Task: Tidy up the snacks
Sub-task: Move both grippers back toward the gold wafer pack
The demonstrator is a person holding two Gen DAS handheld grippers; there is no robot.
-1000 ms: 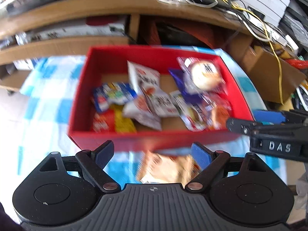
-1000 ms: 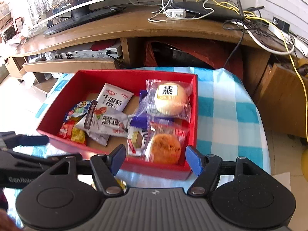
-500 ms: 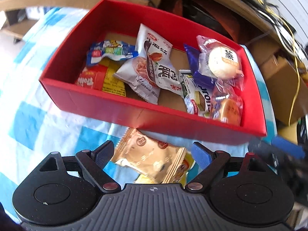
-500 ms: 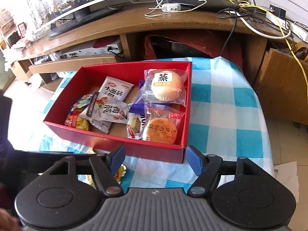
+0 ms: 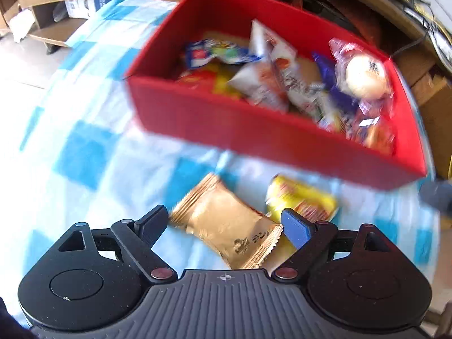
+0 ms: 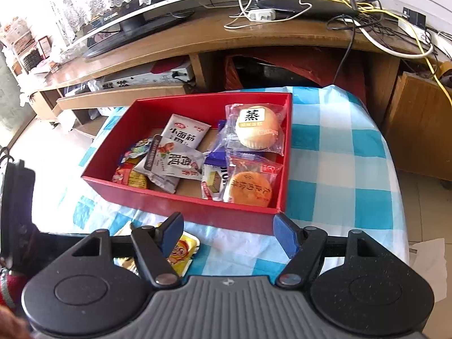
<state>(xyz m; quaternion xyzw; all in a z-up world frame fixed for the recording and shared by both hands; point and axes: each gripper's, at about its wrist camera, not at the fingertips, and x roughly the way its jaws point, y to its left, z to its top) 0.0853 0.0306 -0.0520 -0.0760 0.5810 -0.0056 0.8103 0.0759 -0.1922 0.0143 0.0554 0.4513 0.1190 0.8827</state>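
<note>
A red box (image 5: 254, 130) holds several snack packets on the blue-checked tablecloth; it also shows in the right wrist view (image 6: 286, 152). A gold packet (image 5: 226, 223) lies on the cloth in front of the box, between the fingers of my open left gripper (image 5: 226, 226), not gripped. A yellow packet (image 5: 303, 200) lies beside it, also seen in the right wrist view (image 6: 182, 251). My right gripper (image 6: 227, 233) is open and empty, hovering before the box's front wall.
A wooden TV stand (image 6: 197, 42) with cables, a router and a screen stands behind the table. Shelves with boxes (image 5: 82, 2) are at the far left. The tablecloth (image 6: 339, 169) extends right of the box. A cardboard box (image 5: 432, 107) stands at the right.
My left gripper has dropped lower and nearer to the gold packet, which now lies between its fingers. The right gripper has pulled back and up a little from the box.
</note>
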